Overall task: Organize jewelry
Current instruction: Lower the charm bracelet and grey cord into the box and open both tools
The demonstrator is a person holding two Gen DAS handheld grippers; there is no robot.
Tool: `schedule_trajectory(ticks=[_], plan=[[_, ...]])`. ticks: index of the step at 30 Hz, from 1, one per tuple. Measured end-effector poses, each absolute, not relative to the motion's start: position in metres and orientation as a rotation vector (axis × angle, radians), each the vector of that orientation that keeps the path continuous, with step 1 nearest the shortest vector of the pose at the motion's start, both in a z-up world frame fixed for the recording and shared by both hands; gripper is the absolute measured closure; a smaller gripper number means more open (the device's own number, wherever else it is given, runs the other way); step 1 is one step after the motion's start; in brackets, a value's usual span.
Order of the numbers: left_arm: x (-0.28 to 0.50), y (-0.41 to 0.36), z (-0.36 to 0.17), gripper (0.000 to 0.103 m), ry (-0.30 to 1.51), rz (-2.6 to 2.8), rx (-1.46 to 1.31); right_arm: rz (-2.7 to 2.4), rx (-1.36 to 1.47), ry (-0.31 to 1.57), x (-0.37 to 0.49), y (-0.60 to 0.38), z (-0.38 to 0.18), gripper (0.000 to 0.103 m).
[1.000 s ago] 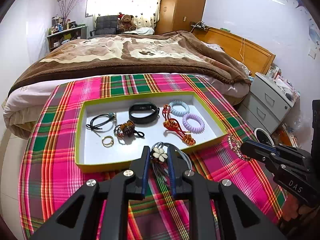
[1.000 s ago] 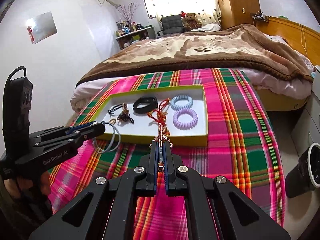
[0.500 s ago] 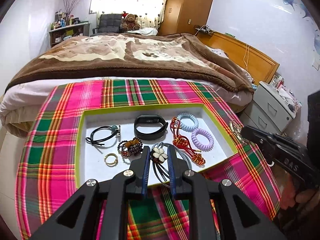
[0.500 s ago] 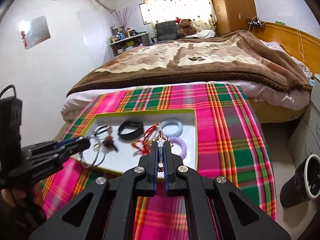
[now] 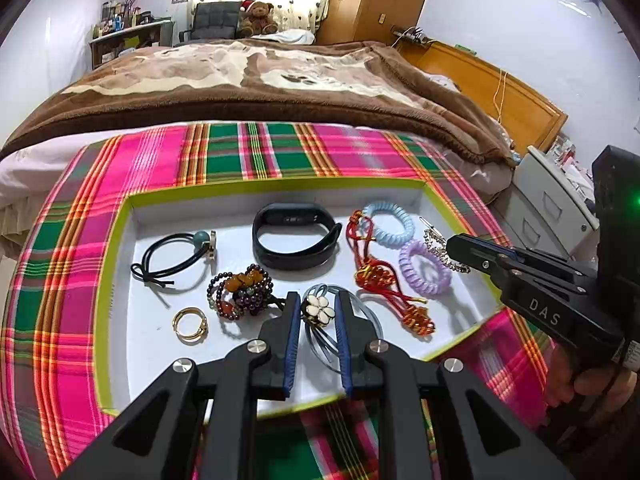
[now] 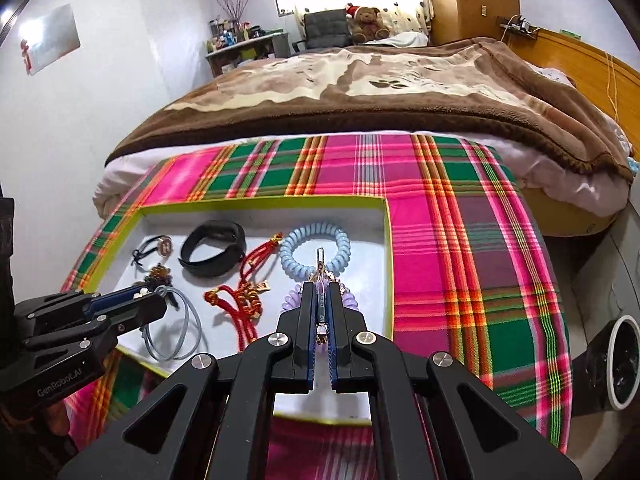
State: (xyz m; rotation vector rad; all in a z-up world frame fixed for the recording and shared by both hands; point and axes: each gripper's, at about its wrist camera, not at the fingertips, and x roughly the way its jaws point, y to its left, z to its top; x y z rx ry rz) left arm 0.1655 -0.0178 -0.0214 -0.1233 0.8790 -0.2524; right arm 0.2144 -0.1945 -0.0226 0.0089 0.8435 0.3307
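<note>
The right gripper (image 6: 320, 304) fingers (image 6: 306, 320) pinch a rhinestone chain (image 6: 321, 264). Just beyond their tips lie the purple coil tie (image 6: 294, 298) and blue coil tie (image 6: 316, 236) in the tray (image 6: 387, 240). Left of them, the left gripper (image 6: 138, 300) holds a grey hair tie (image 6: 188, 328).

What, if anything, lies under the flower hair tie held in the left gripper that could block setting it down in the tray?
Nothing visible does. The left gripper holds the flower hair tie over bare white floor at the near edge of the tray. The beaded bracelet lies just left, the red knotted cord to the right.
</note>
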Motion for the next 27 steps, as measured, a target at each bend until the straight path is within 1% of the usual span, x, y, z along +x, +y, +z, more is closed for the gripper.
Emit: schedule_trajectory(ticks=[8, 21, 22, 24, 27], plan=[[0.169, -0.019, -0.032, 0.085, 0.912, -0.241, -0.125, 0.329, -0.010, 0.867, 0.218, -0.190, -0.032, 0.099], [0.169, -0.021, -0.034, 0.084, 0.922, -0.233, -0.107, 0.327, -0.018, 0.879, 0.220, -0.189, -0.037, 0.098], [0.168, -0.021, -0.033, 0.083, 0.918, -0.228, -0.098, 0.327, -0.018, 0.879, 0.220, -0.189, -0.037, 0.098], [0.168, -0.021, -0.033, 0.075, 0.919, -0.227, -0.097, 0.324, -0.022, 0.879, 0.220, -0.189, -0.037, 0.098], [0.169, -0.020, -0.033, 0.073, 0.920, -0.227, -0.107, 0.322, -0.018, 0.879, 0.220, -0.189, -0.037, 0.098]])
